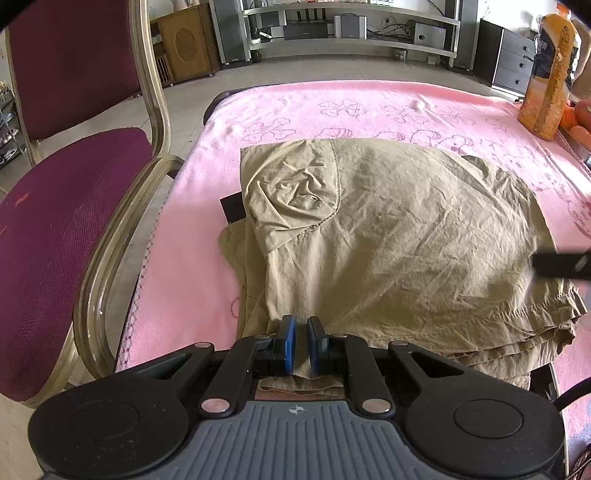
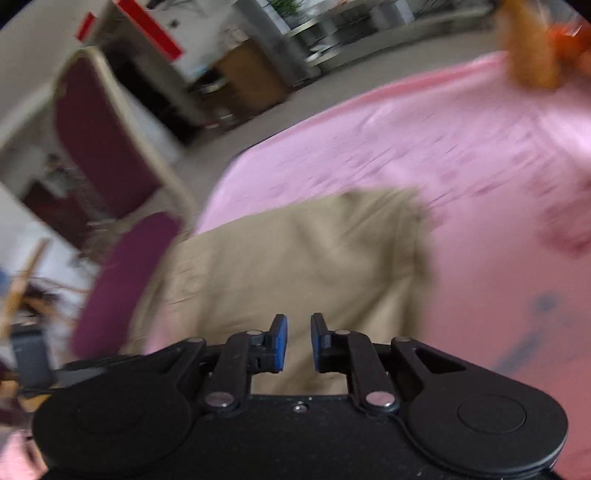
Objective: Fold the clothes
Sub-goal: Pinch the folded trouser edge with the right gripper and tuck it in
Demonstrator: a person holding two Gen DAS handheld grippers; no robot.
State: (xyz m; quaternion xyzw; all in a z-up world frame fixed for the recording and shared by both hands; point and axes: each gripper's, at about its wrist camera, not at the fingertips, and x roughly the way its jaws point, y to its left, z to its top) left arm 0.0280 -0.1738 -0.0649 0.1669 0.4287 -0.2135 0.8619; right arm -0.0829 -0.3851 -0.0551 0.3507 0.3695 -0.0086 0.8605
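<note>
A khaki garment lies folded in several layers on the pink blanket. My left gripper hangs over the garment's near edge, its blue pads a small gap apart with nothing between them. My right gripper is open and empty above the same khaki garment; that view is blurred by motion. A dark bar at the right edge of the left wrist view looks like part of the right gripper over the cloth.
A maroon chair with a metal frame stands close to the table's left edge; it also shows in the right wrist view. An orange bag stands at the far right corner. A shelf unit lines the back wall.
</note>
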